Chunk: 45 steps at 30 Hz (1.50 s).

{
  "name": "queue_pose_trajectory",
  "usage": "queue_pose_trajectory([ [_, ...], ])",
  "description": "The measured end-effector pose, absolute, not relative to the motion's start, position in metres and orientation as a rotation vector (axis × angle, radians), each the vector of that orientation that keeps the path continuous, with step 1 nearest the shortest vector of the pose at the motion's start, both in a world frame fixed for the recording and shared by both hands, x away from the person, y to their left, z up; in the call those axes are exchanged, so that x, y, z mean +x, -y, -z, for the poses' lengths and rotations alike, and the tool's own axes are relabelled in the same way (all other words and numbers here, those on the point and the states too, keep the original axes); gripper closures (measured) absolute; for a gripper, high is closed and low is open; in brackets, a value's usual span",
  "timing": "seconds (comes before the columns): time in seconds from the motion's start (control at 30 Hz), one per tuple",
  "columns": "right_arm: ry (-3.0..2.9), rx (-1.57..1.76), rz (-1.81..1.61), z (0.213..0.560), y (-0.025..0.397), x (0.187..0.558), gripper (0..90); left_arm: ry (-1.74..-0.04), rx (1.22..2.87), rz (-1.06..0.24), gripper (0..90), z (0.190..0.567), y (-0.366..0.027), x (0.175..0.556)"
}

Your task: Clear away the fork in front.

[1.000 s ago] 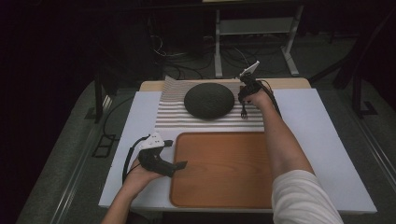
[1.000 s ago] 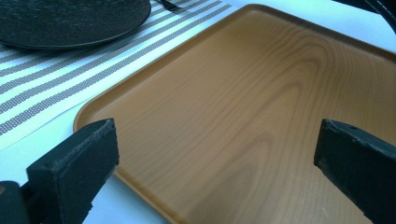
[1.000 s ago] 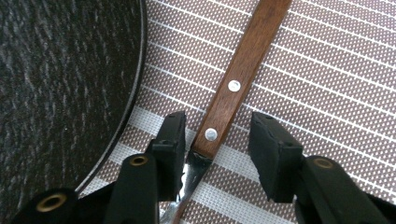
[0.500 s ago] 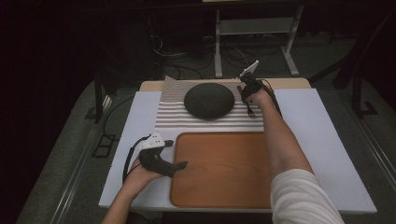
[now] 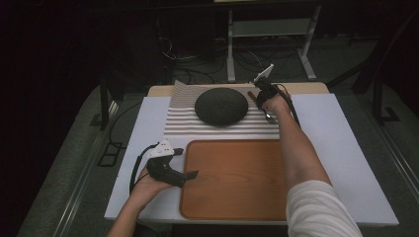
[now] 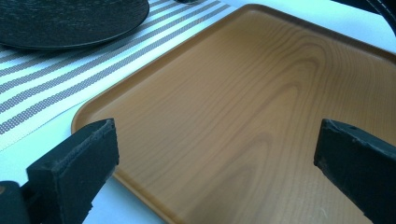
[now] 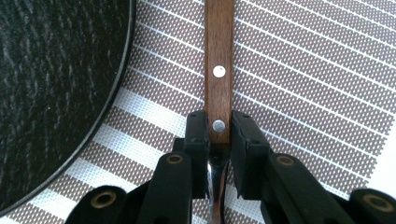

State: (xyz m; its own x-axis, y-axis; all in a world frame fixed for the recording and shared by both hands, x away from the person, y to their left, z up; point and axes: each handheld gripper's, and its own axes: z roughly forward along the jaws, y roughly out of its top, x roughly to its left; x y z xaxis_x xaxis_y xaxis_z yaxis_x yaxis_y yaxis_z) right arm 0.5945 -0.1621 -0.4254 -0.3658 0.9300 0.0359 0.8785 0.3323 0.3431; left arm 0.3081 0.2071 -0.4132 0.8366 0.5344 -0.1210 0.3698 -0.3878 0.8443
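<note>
A utensil with a riveted wooden handle (image 7: 219, 51) and a metal stem (image 7: 215, 186) lies over the striped placemat (image 7: 303, 84), just right of the black plate (image 7: 51, 93). My right gripper (image 7: 219, 126) is shut on the handle's near end. In the high view the right gripper (image 5: 261, 95) sits at the right edge of the black plate (image 5: 221, 105), with the utensil's metal end (image 5: 268, 117) pointing toward the person. My left gripper (image 5: 190, 174) is open, its jaws wide apart over the left edge of the wooden tray (image 5: 232, 177). In the left gripper view, the left gripper (image 6: 217, 144) holds nothing.
The striped placemat (image 5: 217, 127) lies at the back of the white table top (image 5: 336, 148), and the wooden tray (image 6: 243, 107) sits in front of it. Cables and a metal stand (image 5: 269, 29) lie on the floor beyond the table.
The right gripper and the utensil have drifted slightly to the right. The left gripper has stayed in place.
</note>
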Motion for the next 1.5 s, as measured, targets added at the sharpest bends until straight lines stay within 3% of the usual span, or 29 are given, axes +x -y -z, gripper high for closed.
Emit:
queue_pose_trajectory([
  [0.7, -2.414, 1.641, -0.778, 0.389, 0.199, 0.557, 77.0, -0.665, 2.028, -0.209, 0.0, 0.414, -0.205, 0.308],
  [1.5, -2.428, 1.269, -1.216, 0.361, 0.213, 0.429, 76.8, -0.684, 2.026, -0.245, 0.0, 0.415, -0.202, 0.308],
])
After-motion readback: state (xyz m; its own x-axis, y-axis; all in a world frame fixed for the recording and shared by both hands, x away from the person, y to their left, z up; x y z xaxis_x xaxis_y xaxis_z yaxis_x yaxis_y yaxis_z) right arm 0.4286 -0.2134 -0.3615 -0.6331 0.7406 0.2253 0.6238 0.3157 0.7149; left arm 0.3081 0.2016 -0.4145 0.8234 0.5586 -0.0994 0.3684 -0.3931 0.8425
